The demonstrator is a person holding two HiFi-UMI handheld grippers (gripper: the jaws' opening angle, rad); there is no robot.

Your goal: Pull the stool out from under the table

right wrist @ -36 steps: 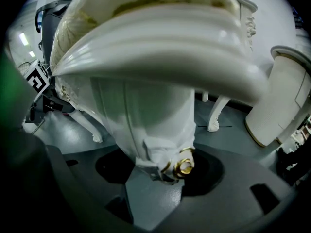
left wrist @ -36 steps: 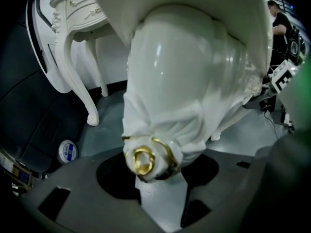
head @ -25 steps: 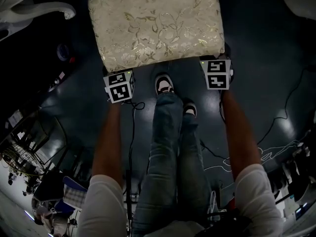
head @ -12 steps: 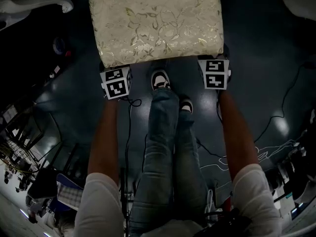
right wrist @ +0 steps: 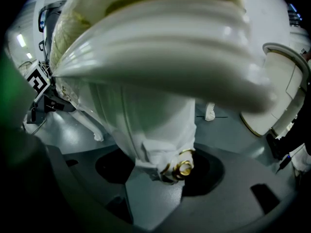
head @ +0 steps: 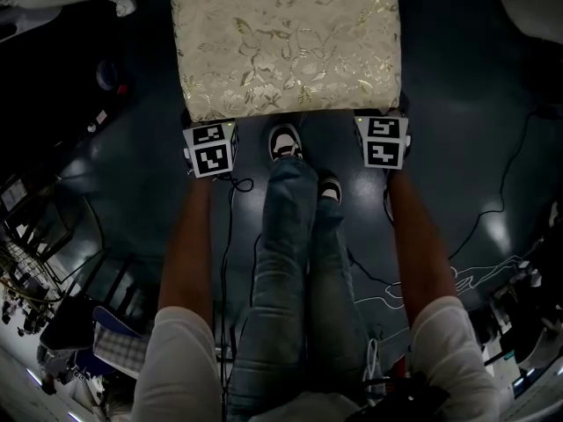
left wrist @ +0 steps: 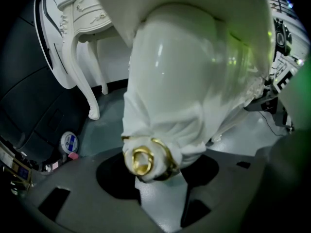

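The stool (head: 286,42) stands on the dark floor (head: 466,148), just past the person's shoe (head: 286,143). Its two near corners sit right over the left tool (head: 209,139) and the right tool (head: 383,134). Each tool's cube has black and white squares, not words. The left tool is spread wide and pinches a fat white stool leg with a gold ring (left wrist: 170,96). The right tool pinches the other near leg (right wrist: 150,125). A white table (left wrist: 80,47) stands behind.

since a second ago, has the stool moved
No, not noticeably. The stool keeps much the same gap to the white table leg at upper left, near edge just beyond the shoe.
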